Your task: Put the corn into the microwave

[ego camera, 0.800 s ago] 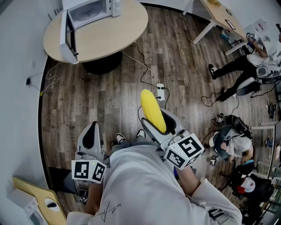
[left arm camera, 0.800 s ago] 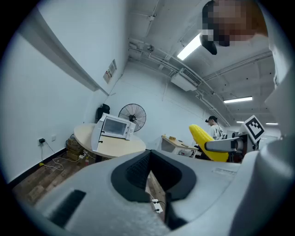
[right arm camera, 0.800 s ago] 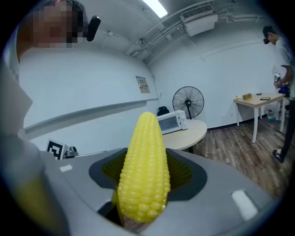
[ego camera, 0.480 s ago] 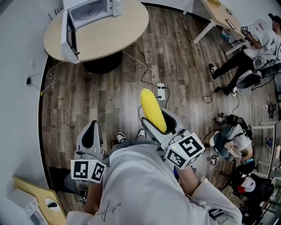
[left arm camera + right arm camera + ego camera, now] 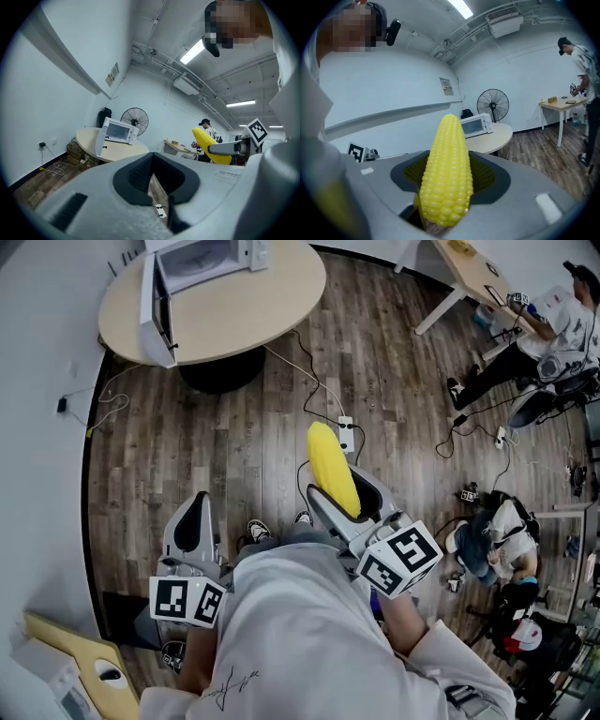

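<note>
Head view: cable (image 5: 305,379), power strip (image 5: 345,434) between corn (image 5: 332,469) and microwave (image 5: 202,259).

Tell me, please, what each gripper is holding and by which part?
The right gripper holds the corn by its thick end; the left gripper holds nothing.

Dark wood-plank floor (image 5: 234,456); round table (image 5: 267,315); white wall (image 5: 37,381); fan (image 5: 134,121); ceiling striplights (image 5: 192,51).
</note>
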`<state>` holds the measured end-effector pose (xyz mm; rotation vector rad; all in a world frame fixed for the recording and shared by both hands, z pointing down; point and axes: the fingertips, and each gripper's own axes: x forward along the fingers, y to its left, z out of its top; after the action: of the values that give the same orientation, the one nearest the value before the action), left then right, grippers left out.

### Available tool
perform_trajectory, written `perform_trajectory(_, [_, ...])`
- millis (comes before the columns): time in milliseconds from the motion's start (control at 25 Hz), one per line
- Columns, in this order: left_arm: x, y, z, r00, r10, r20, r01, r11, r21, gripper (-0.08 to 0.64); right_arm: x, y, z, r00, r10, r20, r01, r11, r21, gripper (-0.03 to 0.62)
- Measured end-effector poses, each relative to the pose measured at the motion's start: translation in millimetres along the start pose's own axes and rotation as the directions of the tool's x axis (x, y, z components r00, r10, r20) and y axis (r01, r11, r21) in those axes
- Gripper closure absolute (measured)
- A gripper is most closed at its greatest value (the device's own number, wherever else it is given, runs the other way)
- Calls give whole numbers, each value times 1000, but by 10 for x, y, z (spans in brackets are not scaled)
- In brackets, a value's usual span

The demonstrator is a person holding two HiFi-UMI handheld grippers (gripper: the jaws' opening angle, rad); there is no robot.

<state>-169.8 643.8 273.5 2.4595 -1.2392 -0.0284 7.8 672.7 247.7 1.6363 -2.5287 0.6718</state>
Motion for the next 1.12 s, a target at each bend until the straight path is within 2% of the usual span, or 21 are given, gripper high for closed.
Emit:
perform_trajectory(280, [-45,91,84,1000,-6,20,5,1000,12,571,100,40,13,1000,1,8,-1,1000,17,327])
perform_trajectory(560, [47,162,220,999,4,34,-5,1000,24,571,226,19,130,1000,7,16,-7,1000,-11,327])
perform_trajectory(1120, [555,256,305,1000,15,13,-16,999,32,571,591,-322,316,1000,28,6,-28,999,-24,327])
